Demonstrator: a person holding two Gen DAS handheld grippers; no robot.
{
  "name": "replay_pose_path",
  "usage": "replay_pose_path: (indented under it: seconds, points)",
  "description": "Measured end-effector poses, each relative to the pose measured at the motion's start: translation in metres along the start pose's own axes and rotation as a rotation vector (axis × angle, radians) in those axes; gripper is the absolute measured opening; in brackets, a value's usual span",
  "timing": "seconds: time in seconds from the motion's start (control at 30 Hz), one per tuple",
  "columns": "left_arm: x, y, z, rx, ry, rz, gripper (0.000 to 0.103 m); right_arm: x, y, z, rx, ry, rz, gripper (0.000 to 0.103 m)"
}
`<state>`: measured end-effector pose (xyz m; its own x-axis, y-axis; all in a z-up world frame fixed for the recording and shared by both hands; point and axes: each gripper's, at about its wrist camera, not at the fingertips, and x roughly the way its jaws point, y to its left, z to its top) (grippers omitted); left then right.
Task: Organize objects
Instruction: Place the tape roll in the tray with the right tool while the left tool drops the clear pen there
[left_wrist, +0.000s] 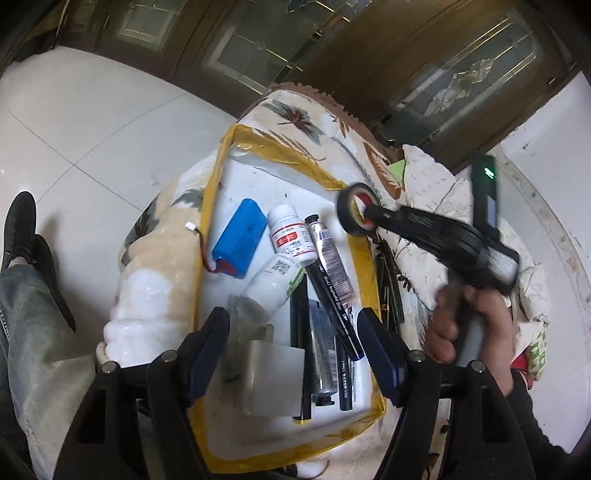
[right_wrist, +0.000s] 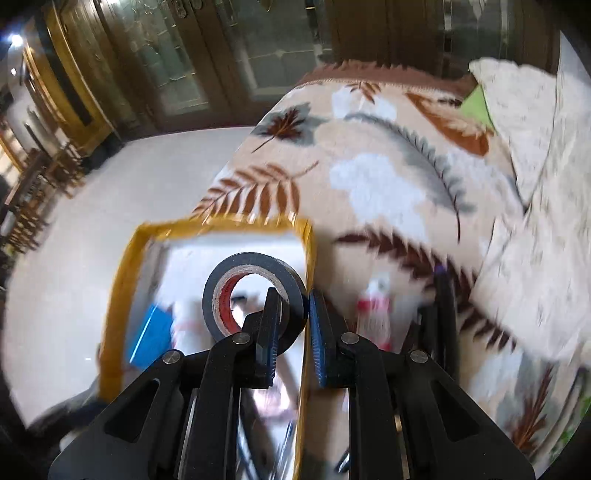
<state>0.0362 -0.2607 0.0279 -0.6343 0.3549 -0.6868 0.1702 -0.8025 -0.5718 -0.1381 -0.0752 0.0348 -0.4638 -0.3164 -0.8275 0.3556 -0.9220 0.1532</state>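
Observation:
A white tray with a yellow taped rim (left_wrist: 218, 192) lies on a leaf-patterned blanket (left_wrist: 295, 114). In it lie a blue battery pack (left_wrist: 240, 242), two white bottles (left_wrist: 290, 234), tubes and pens (left_wrist: 332, 269), and a white charger block (left_wrist: 273, 376). My left gripper (left_wrist: 291, 332) is open above the tray's near end, over the charger. My right gripper (right_wrist: 293, 314) is shut on a black tape roll (right_wrist: 255, 291) and holds it above the tray's right rim (right_wrist: 306, 240). The roll also shows in the left wrist view (left_wrist: 356, 214).
More pens (left_wrist: 388, 280) lie on the blanket right of the tray. A bottle with a red label (right_wrist: 375, 317) lies blurred on the blanket. A crumpled white cloth (right_wrist: 535, 184) is at the right. White tiled floor (left_wrist: 92, 129) and wooden glass doors (left_wrist: 461, 85) surround.

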Motion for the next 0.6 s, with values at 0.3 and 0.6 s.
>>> replay_pose_path:
  seconds: [0.3,0.6]
  points:
    - [0.008,0.006,0.004,-0.015,0.022,0.009,0.072,0.039,0.028,0.018,-0.147,-0.011,-0.214,0.015]
    - [0.010,-0.008,-0.002,0.075,0.017,0.057,0.072,0.046,0.059,0.008,-0.245,0.004,-0.284,0.015]
